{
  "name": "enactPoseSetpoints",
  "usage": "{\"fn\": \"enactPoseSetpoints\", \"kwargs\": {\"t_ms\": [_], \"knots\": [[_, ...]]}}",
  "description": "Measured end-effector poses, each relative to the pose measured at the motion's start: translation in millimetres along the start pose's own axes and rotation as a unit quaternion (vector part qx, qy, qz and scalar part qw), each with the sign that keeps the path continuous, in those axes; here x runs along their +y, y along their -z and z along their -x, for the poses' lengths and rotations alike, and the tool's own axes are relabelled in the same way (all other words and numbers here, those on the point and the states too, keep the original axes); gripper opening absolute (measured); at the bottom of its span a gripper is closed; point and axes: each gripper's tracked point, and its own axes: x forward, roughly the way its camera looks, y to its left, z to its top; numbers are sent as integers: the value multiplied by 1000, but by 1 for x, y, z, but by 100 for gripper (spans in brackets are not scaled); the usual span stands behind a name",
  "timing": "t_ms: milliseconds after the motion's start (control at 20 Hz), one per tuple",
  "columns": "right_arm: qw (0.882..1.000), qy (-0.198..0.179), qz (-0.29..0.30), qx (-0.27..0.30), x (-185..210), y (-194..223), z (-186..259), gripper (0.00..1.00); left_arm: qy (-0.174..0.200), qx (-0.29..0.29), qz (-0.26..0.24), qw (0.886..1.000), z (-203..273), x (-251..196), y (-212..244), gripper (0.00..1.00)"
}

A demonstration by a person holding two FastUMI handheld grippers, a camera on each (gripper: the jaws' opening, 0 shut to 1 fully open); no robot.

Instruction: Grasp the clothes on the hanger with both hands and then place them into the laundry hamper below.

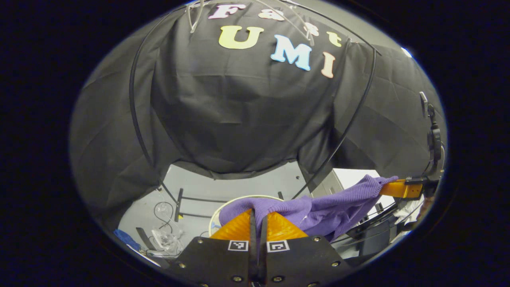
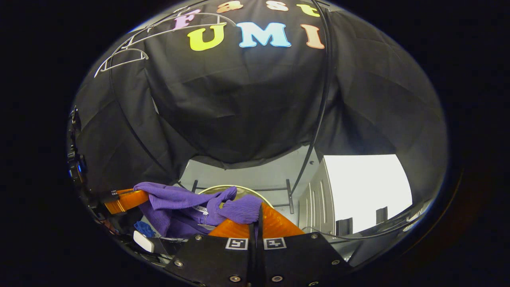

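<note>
A purple knit garment (image 1: 318,209) stretches between my two grippers, sagging in the middle. My left gripper (image 1: 258,217) is shut on one end of it, the cloth bunched over the fingertips. In the left gripper view the right gripper (image 1: 400,188) holds the other end at the far right. In the right gripper view my right gripper (image 2: 258,215) is shut on the purple garment (image 2: 179,207), and the left gripper (image 2: 125,200) grips it at the left. The round pale rim of the laundry hamper (image 1: 223,207) lies just below the garment; the hamper (image 2: 223,188) sits behind it here. An empty wire hanger (image 2: 123,59) hangs above.
A black rack frame (image 1: 133,107) arches overhead, its base bars (image 1: 199,199) on the grey floor. Cables and clear plastic (image 1: 165,235) lie on the floor at lower left. A white cabinet (image 2: 358,187) stands to the right of the hamper.
</note>
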Motion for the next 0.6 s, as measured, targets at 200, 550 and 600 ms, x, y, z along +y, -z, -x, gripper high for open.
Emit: {"fn": "enactPoseSetpoints", "kwargs": {"t_ms": [200,550,600], "knots": [[1000,6,1,12,5,6,-7,0,4,15,-1,1000,-7,5,8,6],[1000,9,-3,27,8,14,-6,1,14,25,1,1000,-11,4,15,2],[1000,10,-2,29,8,15,-5,2,12,26,-3,1000,-12,6,15,2]]}}
